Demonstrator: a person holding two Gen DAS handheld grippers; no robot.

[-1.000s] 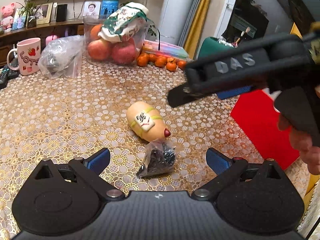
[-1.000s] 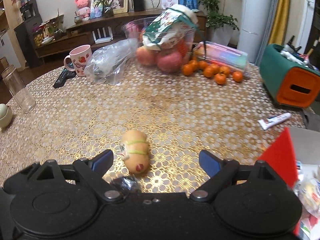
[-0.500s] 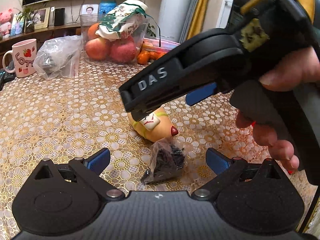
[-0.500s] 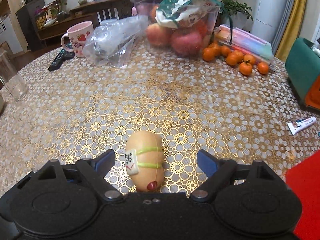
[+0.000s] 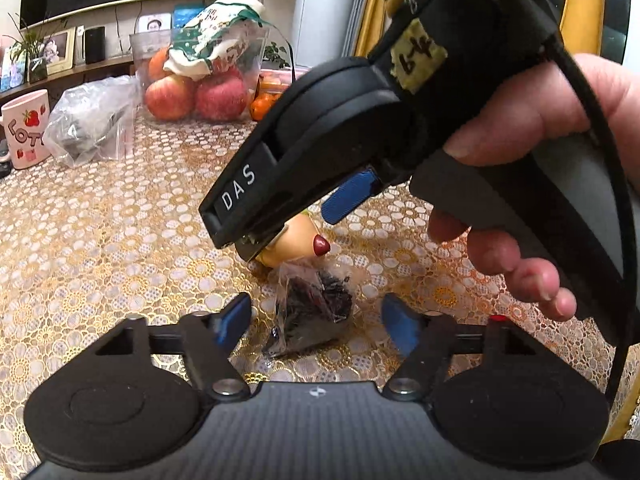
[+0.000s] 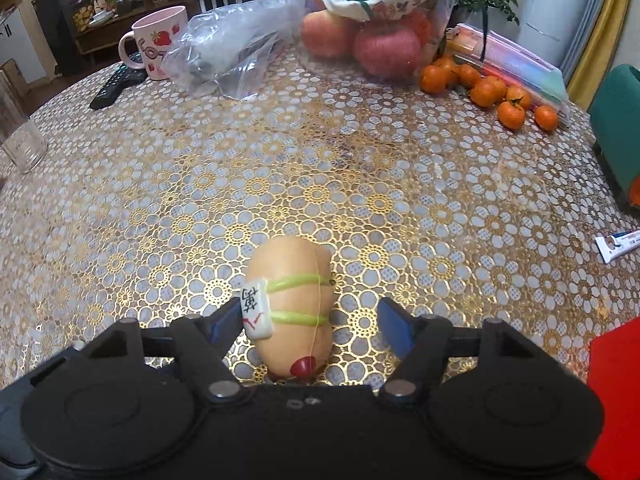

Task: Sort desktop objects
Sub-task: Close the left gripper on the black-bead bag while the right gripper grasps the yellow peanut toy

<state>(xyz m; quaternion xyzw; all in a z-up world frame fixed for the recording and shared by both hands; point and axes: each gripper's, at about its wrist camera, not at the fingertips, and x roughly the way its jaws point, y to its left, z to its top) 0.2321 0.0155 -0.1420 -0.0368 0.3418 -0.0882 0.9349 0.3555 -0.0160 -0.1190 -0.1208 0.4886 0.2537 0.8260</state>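
Observation:
A tan, gourd-shaped toy with green bands, a mahjong tile and a red tip lies on the patterned table. My right gripper is open, its blue fingers on either side of the toy, apart from it. In the left wrist view the toy is mostly hidden behind the right gripper's body. A small clear bag of dark bits lies in front of the toy. My left gripper is open with the bag between its fingers, not touching it.
At the back stand a pink mug, a plastic bag, a clear box of apples and several tangerines. A remote, a glass, a tube and a red sheet lie around.
The right gripper came in low from the right and now straddles the toy. The left gripper moved forward over the bag, and its fingers have narrowed.

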